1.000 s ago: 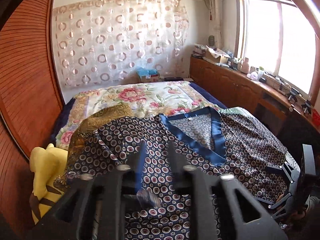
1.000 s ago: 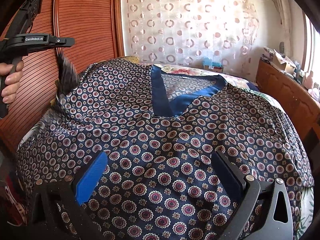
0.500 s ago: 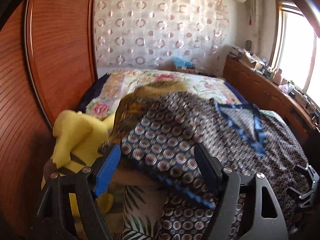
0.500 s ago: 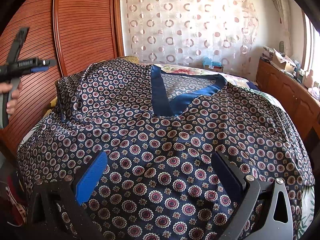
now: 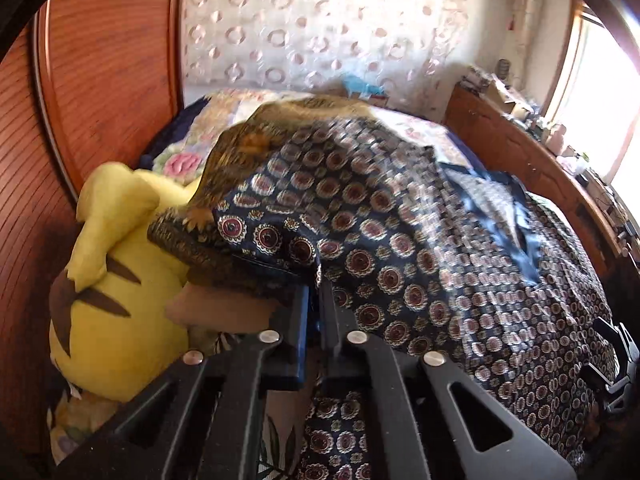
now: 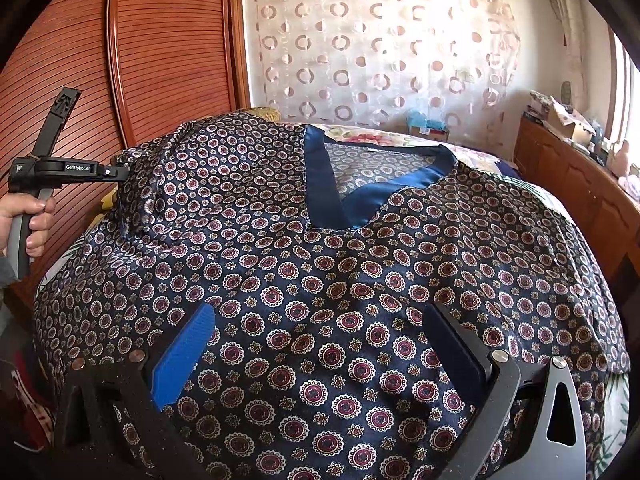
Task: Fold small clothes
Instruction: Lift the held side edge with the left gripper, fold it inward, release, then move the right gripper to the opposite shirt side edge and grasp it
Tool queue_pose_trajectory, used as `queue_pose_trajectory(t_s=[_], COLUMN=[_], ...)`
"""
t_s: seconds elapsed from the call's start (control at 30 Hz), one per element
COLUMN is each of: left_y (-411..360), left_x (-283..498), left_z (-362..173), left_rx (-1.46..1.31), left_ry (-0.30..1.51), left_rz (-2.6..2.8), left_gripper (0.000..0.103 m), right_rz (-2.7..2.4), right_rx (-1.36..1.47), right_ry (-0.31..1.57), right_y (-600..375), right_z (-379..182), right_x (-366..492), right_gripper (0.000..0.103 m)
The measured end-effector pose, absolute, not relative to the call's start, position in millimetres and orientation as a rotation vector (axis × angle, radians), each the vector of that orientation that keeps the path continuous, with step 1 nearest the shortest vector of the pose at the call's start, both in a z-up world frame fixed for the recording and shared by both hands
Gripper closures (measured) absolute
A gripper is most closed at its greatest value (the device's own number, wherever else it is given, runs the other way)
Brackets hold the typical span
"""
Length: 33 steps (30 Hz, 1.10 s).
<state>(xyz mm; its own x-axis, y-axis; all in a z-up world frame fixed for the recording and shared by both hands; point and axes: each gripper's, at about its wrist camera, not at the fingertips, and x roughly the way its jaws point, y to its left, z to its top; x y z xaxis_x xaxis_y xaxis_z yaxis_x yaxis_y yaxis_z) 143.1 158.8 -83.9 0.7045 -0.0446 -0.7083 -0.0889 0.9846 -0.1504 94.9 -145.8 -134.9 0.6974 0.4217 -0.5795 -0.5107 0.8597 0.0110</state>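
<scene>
Two grippers in frame, one garment between them. The garment [image 6: 320, 264] is a satiny navy top printed with small round medallions, its V-neck [image 6: 360, 184] edged in plain blue band; it lies spread face-up across the bed [image 5: 224, 120], covering most of a floral quilt. My left gripper [image 5: 314, 304] has just been closing, and its jaws now stand together with only a sliver of gap; the hem at the garment's left sleeve edge sits right at the tips, and from the right wrist view the cloth bunches up into a small peak where the left gripper [image 6: 120, 172] meets it, so I read it as pinched on the fabric. A hand [image 6: 28, 220] grips its grey handle, against a ribbed reddish wooden wardrobe door [image 6: 160, 40]. My right gripper [image 6: 316, 356] has its fingers spread wide, one blue ridged pad [image 6: 180, 356] left and a dark one right, poised over the lower front of the garment with nothing clamped. Beside the sleeve, left wrist view: a soft yellow plush toy [image 5: 112, 280] with brown stripes, and a gold-brown brocade cloth [image 5: 248, 148] partly under the navy fabric. Sheer curtain [image 6: 380, 48] with ring pattern on the back wall. The left view is motion-blurred.
</scene>
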Motion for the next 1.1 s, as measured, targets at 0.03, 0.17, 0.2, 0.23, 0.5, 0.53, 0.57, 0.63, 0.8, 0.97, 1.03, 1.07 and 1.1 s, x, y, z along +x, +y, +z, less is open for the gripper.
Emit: queue_pose_trajectory(t_s=[0.03,0.17,0.2,0.23,0.5,0.53,0.57,0.63,0.8,0.97,1.03,1.07,1.1], left_y=[155,146,143,140,104,99,94,83,66,71,72,72,72], left_x=[141,140,142,144,184,188,191,198,193,175,167,164,161], left_z=[-79,-56,-51,-46,-16,-13,-10,-5,6,2,-7,-13,-19], left_rx=[-0.158,-0.135,-0.127,-0.119,-0.051,-0.047,-0.043,-0.018,0.018,-0.002,-0.008,-0.007,-0.005], left_ry=[0.773,0.71,0.7,0.692,0.642,0.637,0.629,0.618,0.592,0.59,0.606,0.617,0.627], left_rz=[0.033,0.016,0.01,0.003,-0.064,-0.08,-0.092,-0.114,-0.167,-0.172,-0.168,-0.161,-0.153], left_gripper=[0.1,0.1,0.1,0.1,0.099,0.099,0.096,0.09,0.052,0.024,0.023,0.023,0.023], right_rz=[0.522,0.522,0.522,0.522,0.524,0.524,0.524,0.525,0.528,0.529,0.53,0.53,0.53], right_rx=[-0.155,-0.153,-0.153,-0.153,-0.151,-0.151,-0.151,-0.15,-0.144,-0.137,-0.136,-0.134,-0.132], right_ry=[0.606,0.604,0.604,0.604,0.605,0.605,0.605,0.605,0.607,0.607,0.608,0.609,0.61], right_y=[-146,-146,-146,-146,-147,-147,-147,-147,-147,-149,-150,-150,-150], right_z=[-135,-136,-136,-137,-137,-137,-137,-137,-137,-137,-137,-138,-137], right_x=[95,94,94,94,94,94,94,94,94,94,94,94,95], right_gripper=[0.0,0.0,0.0,0.0,0.0,0.0,0.0,0.0,0.0,0.0,0.0,0.0,0.0])
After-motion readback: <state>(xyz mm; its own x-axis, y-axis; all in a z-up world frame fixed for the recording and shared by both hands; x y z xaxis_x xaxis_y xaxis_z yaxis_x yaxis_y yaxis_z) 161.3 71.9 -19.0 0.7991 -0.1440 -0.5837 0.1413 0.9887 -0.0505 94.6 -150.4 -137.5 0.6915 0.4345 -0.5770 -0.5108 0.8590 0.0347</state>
